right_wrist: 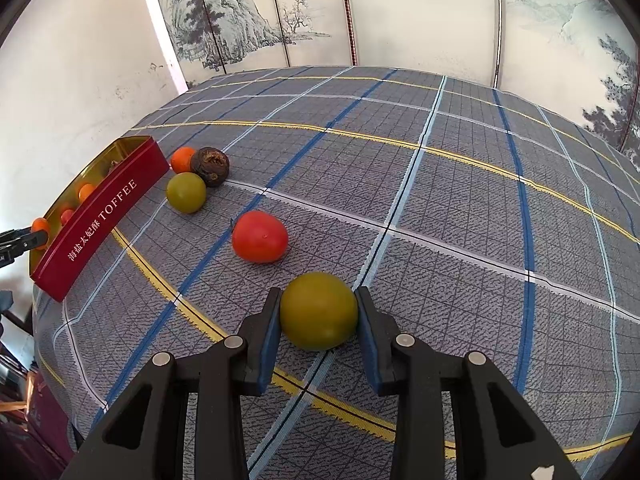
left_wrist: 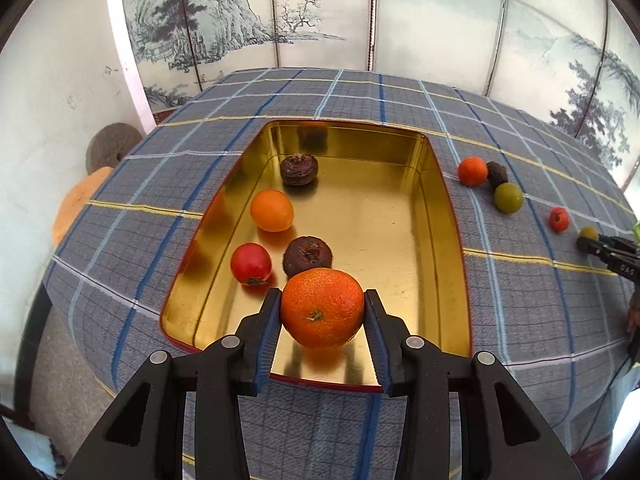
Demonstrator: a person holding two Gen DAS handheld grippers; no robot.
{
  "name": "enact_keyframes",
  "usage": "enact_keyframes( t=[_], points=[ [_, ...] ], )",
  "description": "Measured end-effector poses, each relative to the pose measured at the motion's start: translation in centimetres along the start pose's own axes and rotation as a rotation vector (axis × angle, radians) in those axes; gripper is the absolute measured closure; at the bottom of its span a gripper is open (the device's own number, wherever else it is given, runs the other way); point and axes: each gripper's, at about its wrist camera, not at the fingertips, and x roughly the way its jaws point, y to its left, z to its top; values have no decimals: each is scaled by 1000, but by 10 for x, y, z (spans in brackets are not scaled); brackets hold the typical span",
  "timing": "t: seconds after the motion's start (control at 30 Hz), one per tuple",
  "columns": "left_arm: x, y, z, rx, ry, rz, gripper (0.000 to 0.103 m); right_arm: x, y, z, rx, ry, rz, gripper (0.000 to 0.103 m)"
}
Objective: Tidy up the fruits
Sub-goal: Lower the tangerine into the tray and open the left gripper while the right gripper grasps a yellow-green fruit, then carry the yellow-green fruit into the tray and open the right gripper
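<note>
My left gripper (left_wrist: 322,312) is shut on a large orange tangerine (left_wrist: 322,307), held over the near end of a gold-lined tin (left_wrist: 444,216). Inside the tin lie a small orange fruit (left_wrist: 272,210), a red fruit (left_wrist: 251,263) and two dark brown fruits (left_wrist: 299,169) (left_wrist: 307,255). My right gripper (right_wrist: 318,314) is shut on a green fruit (right_wrist: 318,310) down at the plaid cloth. Ahead of it lie a red fruit (right_wrist: 259,236), another green fruit (right_wrist: 186,192), a dark brown fruit (right_wrist: 210,166) and a small orange fruit (right_wrist: 182,159).
The tin's red outer wall (right_wrist: 100,220) reads TOFFEE and stands at the left of the right wrist view. The blue-grey plaid cloth (right_wrist: 440,200) covers a round table. A painted folding screen (left_wrist: 320,12) stands behind it. A white wall (left_wrist: 52,80) is to the left.
</note>
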Motion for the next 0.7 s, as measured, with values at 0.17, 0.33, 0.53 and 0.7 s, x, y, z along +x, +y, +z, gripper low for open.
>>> enact_keyframes(
  t=[0.17, 0.33, 0.53, 0.7],
  points=[
    [3, -2, -1, 27, 4, 35, 61, 0, 0, -1, 1, -2, -12, 71],
    [4, -1, -1, 28, 11, 45, 60, -6, 4, -7, 8, -10, -15, 71],
    [-6, 1, 0, 25, -33, 68, 44, -25, 9, -9, 21, -35, -11, 71],
    [-13, 4, 1, 23, -64, 80, 41, -42, 21, -3, 6, -64, -4, 71]
  ],
)
